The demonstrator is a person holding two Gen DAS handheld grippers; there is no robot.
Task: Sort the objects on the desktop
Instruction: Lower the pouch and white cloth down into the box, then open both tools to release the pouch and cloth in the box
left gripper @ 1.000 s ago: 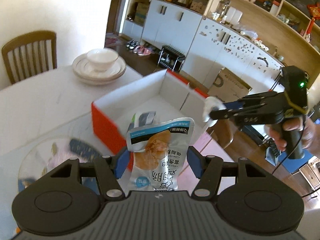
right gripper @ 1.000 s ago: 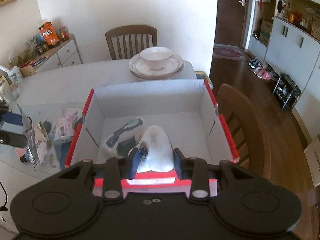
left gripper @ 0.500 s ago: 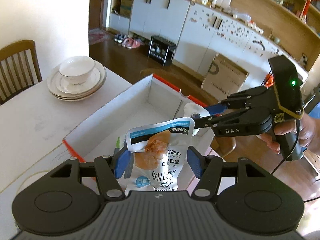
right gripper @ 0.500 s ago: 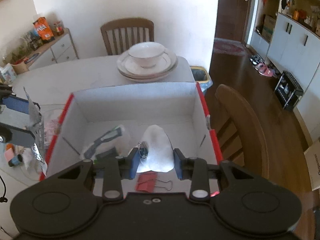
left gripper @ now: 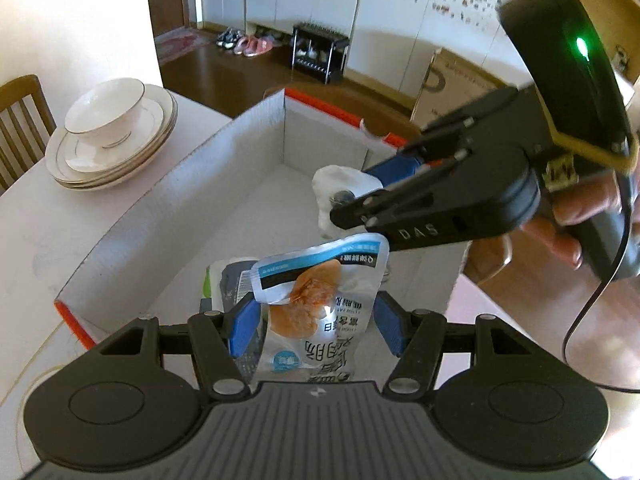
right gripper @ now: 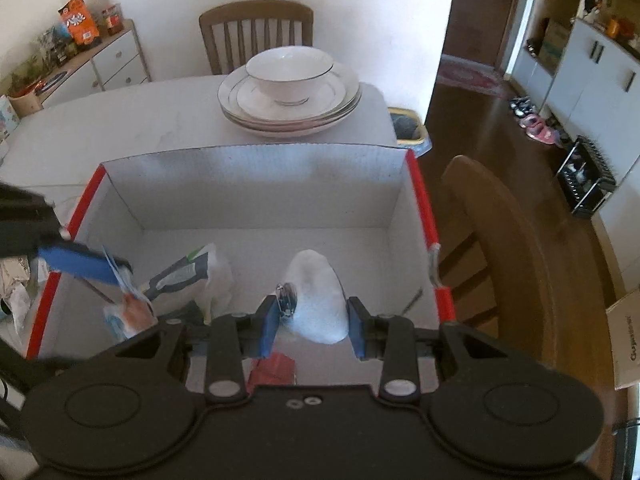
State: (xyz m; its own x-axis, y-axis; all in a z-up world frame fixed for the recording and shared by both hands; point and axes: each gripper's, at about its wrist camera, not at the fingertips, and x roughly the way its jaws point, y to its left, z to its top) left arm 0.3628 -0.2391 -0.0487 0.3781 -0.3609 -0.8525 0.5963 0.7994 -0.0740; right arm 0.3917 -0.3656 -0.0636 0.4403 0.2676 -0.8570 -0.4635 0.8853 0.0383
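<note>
Both claws are parked over the open box (right gripper: 256,168) right now, so the step in hand looks like a double drop-off. The snack pouch (left gripper: 320,312) is pinched between the blue pads of the left claw (left gripper: 314,326) and hangs over the near-left part of the box. A white rounded thing with a small metal bit on it (right gripper: 316,300) is pinched in the right claw (right gripper: 312,322), over the middle of the box floor. What it actually is can't be told from here.

To do it well, each load should probably be lowered a bit further before anything is let go, so nothing bounces out or lands on the red rim. The two claws are near each other in the left view, so the releases are best staggered or kept apart, otherwise the pouch could get clipped by the right claw's fingers. The pouch is floppy, so a clean spread of the pads should be enough; it should just slide down flat.

As for the box: white inside, red along the edges, sitting on the tabletop (right gripper: 120,120). Already in it are a plastic-wrapped dark item with a green tip (right gripper: 188,272) on the left side and something red (right gripper: 276,368) near the front wall, maybe a clip. The right half of the floor is bare.

Behind the box, a bowl (right gripper: 290,70) is stacked on plates (right gripper: 340,104), with nothing seen inside it.
</note>
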